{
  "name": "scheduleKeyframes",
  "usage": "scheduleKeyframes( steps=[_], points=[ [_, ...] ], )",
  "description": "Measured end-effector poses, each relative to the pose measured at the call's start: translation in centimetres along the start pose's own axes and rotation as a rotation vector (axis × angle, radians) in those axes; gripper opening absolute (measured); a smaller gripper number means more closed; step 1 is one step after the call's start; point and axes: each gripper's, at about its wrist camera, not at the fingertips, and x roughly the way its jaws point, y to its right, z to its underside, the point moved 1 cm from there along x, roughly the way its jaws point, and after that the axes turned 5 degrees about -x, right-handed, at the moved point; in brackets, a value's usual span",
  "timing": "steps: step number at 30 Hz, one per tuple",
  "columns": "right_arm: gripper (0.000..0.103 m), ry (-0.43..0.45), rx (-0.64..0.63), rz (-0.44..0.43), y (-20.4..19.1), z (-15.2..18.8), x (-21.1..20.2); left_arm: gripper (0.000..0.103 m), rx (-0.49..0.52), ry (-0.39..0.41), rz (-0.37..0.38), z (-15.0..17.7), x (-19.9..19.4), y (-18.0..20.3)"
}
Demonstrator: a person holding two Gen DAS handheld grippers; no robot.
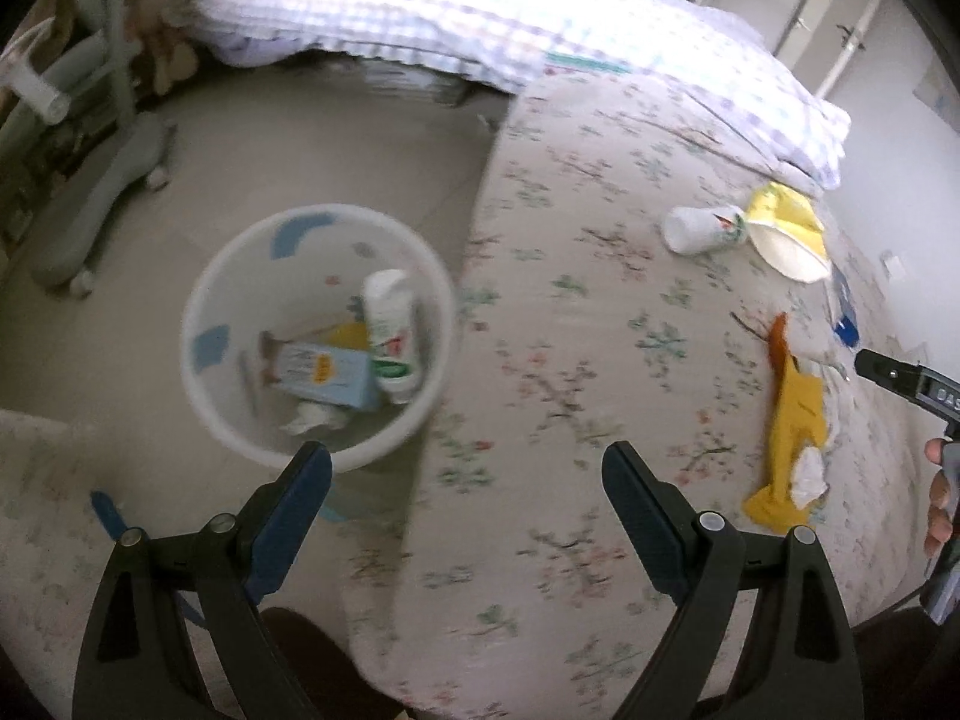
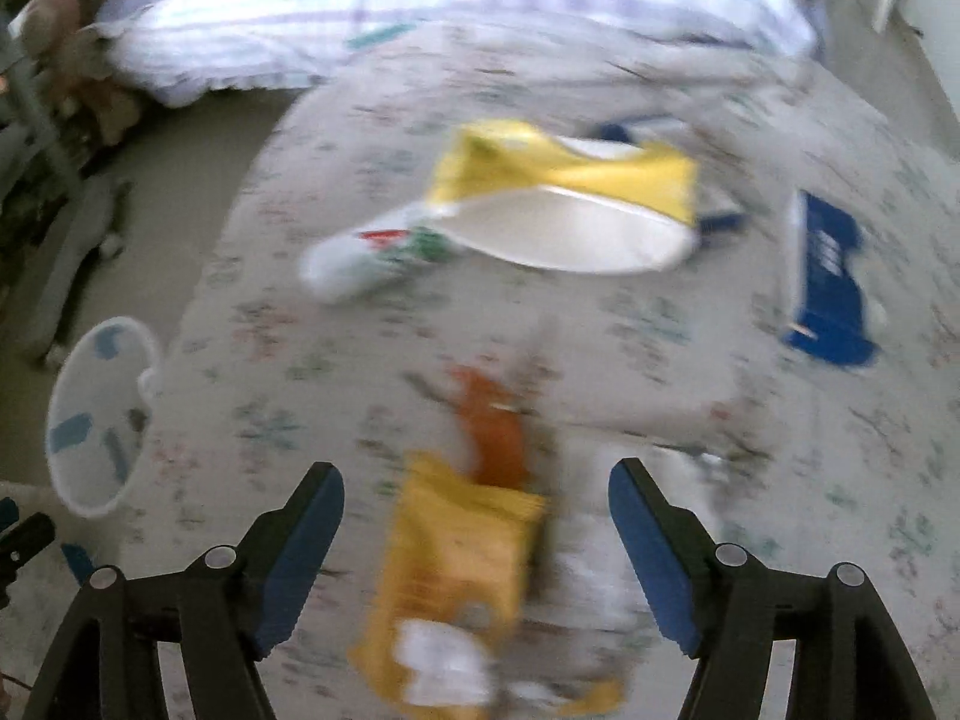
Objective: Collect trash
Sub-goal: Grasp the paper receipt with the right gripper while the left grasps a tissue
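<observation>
Yellow wrapper (image 2: 456, 570) is lying on the bed (image 2: 660, 360) right between the right gripper (image 2: 477, 516) fingers, which are spread wide with nothing in them. I'd go straight down and pinch the flat middle, not the orange bit (image 2: 489, 426) poking out past the tips. Paper cup (image 2: 372, 258) and yellow bowl (image 2: 570, 216) sit further ahead, blue pack (image 2: 825, 288) off to the right. Left gripper (image 1: 468, 492) is wide open and empty too, with the bin (image 1: 318, 330) on the floor just beyond its left finger, so it's a short carry over
</observation>
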Motion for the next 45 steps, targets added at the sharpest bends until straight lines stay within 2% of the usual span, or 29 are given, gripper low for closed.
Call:
scheduleKeyframes(
  steps=[8,14,16,17,18,20,24,29,30,33,35,38,45],
  points=[
    [0.077,-0.065,0.084,0.045,5.6,1.4,1.9,0.093,0.065,-0.034,0.019,0.1,1.6,4.3],
    [0.077,-0.150,0.118,-0.001,6.4,2.0,4.8,0.093,0.094,-0.054,0.029,0.4,2.4,6.2],
    [0.069,-0.171,0.118,-0.016,6.3,2.1,5.6,0.093,0.107,-0.061,0.039,0.6,2.5,6.9],
    [0.057,-0.183,0.116,-0.035,6.2,2.3,6.1,0.093,0.112,-0.062,0.042,0.7,2.4,7.1],
    [0.048,-0.185,0.116,-0.052,6.2,2.3,6.2,0.093,0.119,-0.064,0.048,0.8,2.4,7.5],
    [0.038,-0.174,0.110,-0.069,6.2,2.2,5.8,0.093,0.129,-0.066,0.061,1.0,2.3,8.2],
    [0.027,-0.138,0.119,-0.078,7.0,2.2,3.7,0.093,0.153,-0.064,0.094,1.5,1.9,9.9],
    [0.026,-0.072,0.132,-0.060,8.9,2.5,0.5,0.092,0.200,-0.070,0.171,2.5,1.6,13.0],
    [0.026,-0.060,0.140,-0.059,9.4,2.7,-0.2,0.091,0.215,-0.071,0.194,2.7,1.5,13.9],
    [0.026,-0.028,0.160,-0.047,10.7,3.4,-2.0,0.077,0.249,-0.080,0.267,3.3,1.2,16.0],
    [0.026,-0.010,0.167,-0.029,11.3,3.9,-2.9,0.059,0.280,-0.092,0.315,3.8,1.2,17.6],
    [0.026,0.002,0.190,-0.010,12.8,4.7,-4.0,0.043,0.320,-0.117,0.350,4.6,1.8,19.6],
    [0.026,0.011,0.235,0.016,15.6,6.3,-5.4,0.039,0.327,-0.148,0.301,5.2,3.7,20.9]
  ],
)
